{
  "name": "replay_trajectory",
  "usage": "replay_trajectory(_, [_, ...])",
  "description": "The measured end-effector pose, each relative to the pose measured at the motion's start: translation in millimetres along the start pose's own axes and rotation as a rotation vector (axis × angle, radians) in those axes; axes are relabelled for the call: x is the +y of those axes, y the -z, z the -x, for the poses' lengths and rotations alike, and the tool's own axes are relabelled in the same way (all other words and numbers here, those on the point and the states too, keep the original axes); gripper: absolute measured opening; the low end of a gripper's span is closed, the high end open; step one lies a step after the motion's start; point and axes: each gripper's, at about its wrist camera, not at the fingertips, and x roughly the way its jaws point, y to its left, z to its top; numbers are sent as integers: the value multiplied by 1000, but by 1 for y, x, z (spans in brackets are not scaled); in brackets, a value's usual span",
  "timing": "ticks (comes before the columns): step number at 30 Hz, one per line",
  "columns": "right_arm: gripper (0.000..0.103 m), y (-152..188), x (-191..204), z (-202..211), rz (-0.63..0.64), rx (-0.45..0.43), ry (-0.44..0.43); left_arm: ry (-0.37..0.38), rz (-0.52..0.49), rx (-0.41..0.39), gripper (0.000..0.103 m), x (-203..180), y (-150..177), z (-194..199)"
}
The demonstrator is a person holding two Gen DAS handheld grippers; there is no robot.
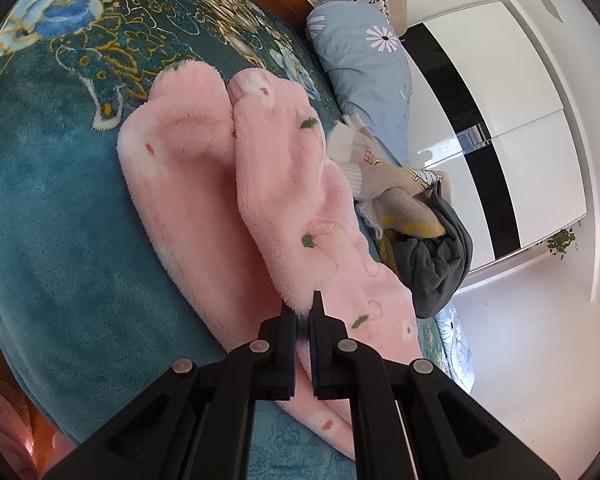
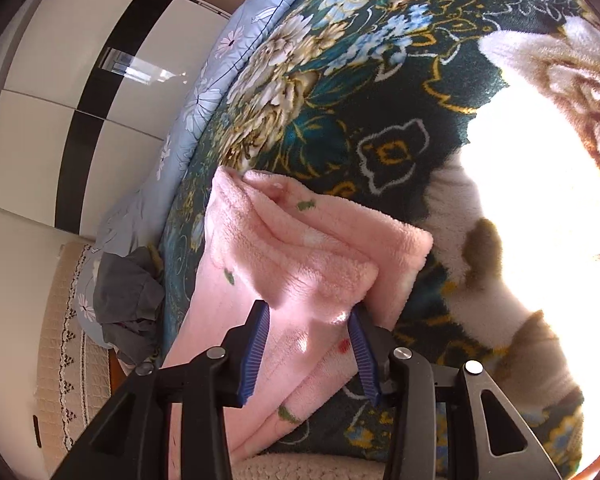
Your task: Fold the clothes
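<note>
Your L claw (image 1: 302, 312) is clamped on the edge of the pink fleece pants (image 1: 260, 200); R claw (image 2: 308, 320) half-open, cloth between pads, ungripped. Legs doubled lengthwise ahead; crosswise fold plus clothes pile (image 1: 420, 216) beyond-right remain.

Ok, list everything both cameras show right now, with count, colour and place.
Fleece garment: one, pink with small flowers, folded lengthwise on the blanket.
Blanket: one, teal with floral print, covering the bed.
Quilt: one, light blue with daisies, bunched at the bed's far edge.
Clothes pile: several, beige and white knits, beside the pink garment.
Grey garment: one, dark grey, crumpled on that pile.
Wardrobe: one, white with a black stripe, against the wall.
Left gripper: one, black, shut on the pink garment's edge.
Right gripper: one, black with blue pads, open, the garment's end between its fingers.
</note>
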Motion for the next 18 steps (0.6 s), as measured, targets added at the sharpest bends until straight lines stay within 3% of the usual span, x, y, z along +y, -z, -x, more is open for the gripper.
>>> replay_trajectory(5, [31, 2, 13, -8, 45, -24, 44, -6, -1, 4, 4, 0, 0, -1])
replay_trajectory(9, [11, 1, 23, -9, 77, -48, 62, -24, -5, 12, 4, -1, -1, -3])
replay_trajectory(14, [7, -10, 44, -8, 98, -71, 57, -31, 7, 31, 4, -13, -11, -6])
replay_trajectory(18, [5, -22, 74, 27, 157, -183, -26, 162, -34, -58, 4, -47, -22, 25])
